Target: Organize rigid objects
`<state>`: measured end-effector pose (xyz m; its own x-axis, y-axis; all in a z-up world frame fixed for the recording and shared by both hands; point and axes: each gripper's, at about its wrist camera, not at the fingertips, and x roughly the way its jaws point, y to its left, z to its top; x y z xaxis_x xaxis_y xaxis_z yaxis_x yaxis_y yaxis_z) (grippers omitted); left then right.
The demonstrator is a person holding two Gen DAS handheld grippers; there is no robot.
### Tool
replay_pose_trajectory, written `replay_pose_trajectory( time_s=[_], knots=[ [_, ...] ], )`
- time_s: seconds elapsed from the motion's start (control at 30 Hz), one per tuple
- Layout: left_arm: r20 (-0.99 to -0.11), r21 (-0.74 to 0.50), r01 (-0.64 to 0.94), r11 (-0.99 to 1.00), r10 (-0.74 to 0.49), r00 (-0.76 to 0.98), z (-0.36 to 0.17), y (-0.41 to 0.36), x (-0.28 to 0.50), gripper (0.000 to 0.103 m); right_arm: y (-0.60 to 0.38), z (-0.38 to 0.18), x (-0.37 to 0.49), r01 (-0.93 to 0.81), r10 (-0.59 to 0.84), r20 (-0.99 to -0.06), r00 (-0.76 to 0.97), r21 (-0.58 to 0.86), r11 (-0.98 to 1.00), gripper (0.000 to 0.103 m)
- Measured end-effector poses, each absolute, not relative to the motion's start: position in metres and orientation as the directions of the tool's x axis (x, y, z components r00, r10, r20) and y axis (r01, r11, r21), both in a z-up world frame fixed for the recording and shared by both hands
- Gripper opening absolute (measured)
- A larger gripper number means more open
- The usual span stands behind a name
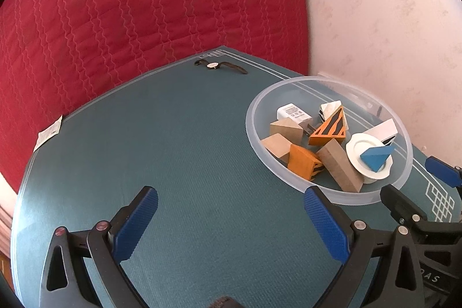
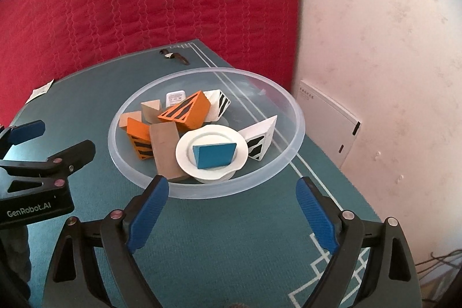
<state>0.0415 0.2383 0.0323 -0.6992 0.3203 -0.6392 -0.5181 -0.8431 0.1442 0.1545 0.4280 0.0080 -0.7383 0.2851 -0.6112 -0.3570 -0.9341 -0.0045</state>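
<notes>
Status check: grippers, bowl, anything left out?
Left gripper open, empty. Right gripper open, empty, at clear bowl rim. Blue block on white dish inside. Wristwatch still out.

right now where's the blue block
In the right wrist view the blue block sits on the white saucer inside the clear bowl, at its near side, beside the plain wooden block.
</notes>
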Motion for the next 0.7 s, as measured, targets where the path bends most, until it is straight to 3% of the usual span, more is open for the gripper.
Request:
replay_pose_trajectory(
  time_s=[0.7],
  knots=[
    [-0.631, 0.157, -0.536, -0.83, 0.333, -0.701, 0.0302, 0.2432, 0.0467, 0.103, 0.4281, 0.0077, 0.1523, -0.365, 0.289, -0.61, -0.738, 0.001, -0.931, 0.091]
  ],
)
